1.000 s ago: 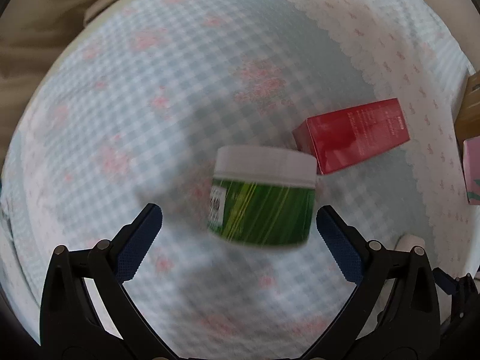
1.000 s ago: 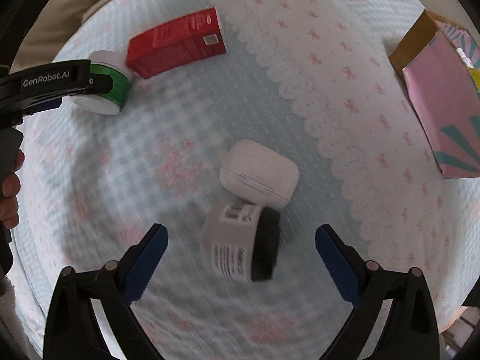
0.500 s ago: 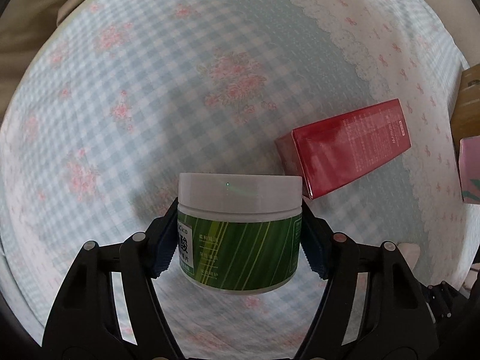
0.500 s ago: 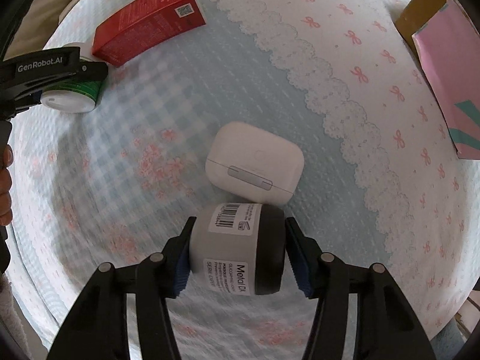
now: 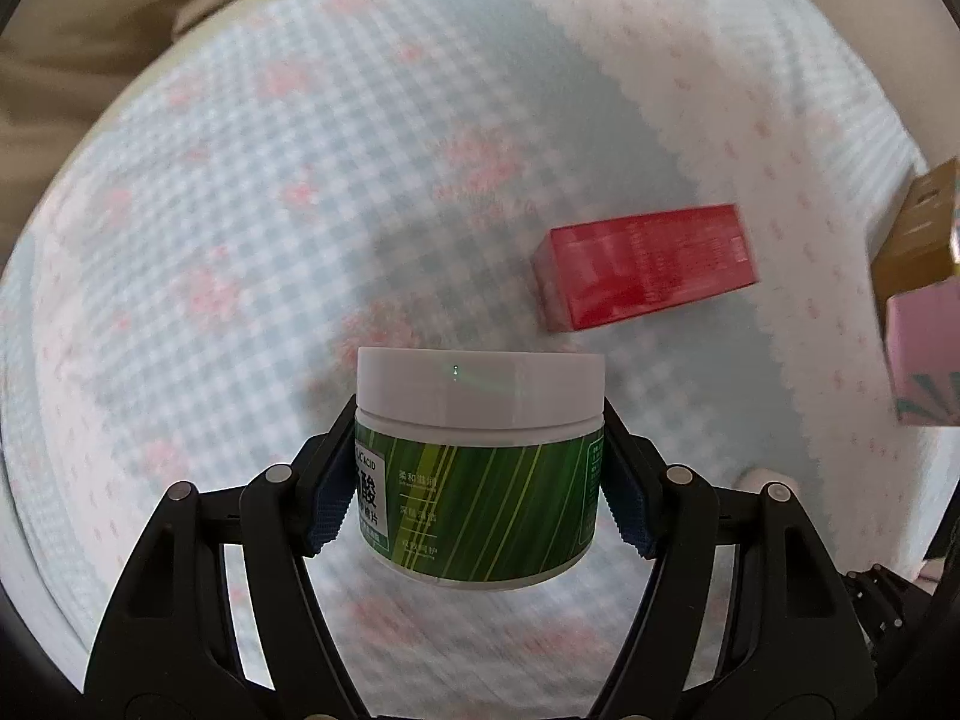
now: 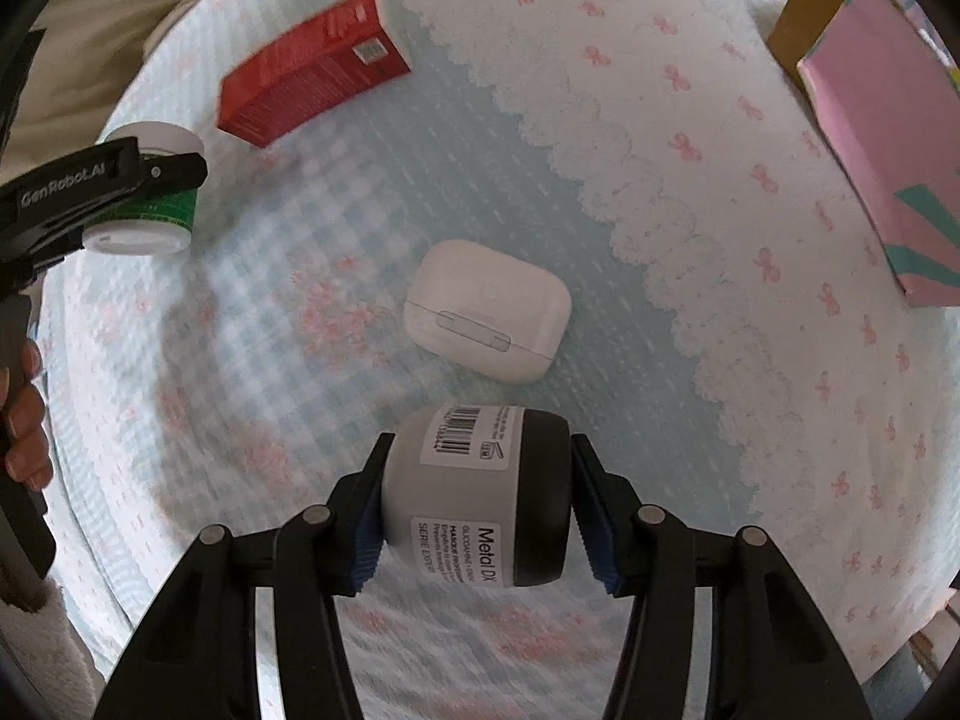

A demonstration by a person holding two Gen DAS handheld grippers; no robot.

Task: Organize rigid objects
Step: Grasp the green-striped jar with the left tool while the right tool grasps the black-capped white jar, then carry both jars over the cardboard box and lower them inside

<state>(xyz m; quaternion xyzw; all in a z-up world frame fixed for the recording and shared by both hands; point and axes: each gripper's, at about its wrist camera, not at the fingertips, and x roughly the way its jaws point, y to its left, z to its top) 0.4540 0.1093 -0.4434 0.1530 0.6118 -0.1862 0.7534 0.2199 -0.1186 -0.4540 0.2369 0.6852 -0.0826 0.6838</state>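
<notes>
On the far left of the right wrist view, the left claw (image 6: 141, 195) is clamped on the round green-labelled plastic jar with a white lid (image 5: 480, 456); its blue pads (image 5: 327, 510) press both sides of the jar, which looks lifted clear of the pale blue gingham cloth with pink flowers (image 5: 240, 240), though motion blur makes that hard to confirm. Just right of it and farther away, the red rectangular cardboard carton (image 6: 312, 69) lies flat on the cloth, untouched. Near the middle, the white rounded plastic earbud case (image 6: 486, 309) lies alone on the cloth, close beyond the right claw's load. The right claw (image 6: 480, 516) grips the grey cylindrical tub with a black lid and a barcode sticker (image 6: 480, 495), lying on its side between the jaws, which are closing the last bit onto it; whether it is off the cloth I cannot tell. At the far right edge stands a brown cardboard box (image 6: 804, 18) with a pink sheet or carton (image 6: 888, 138) against it, probably where things are meant to go.

As I read it, the task is at an early stage: two items are picked up but not yet placed, and the red carton and earbud case are left to gather.
</notes>
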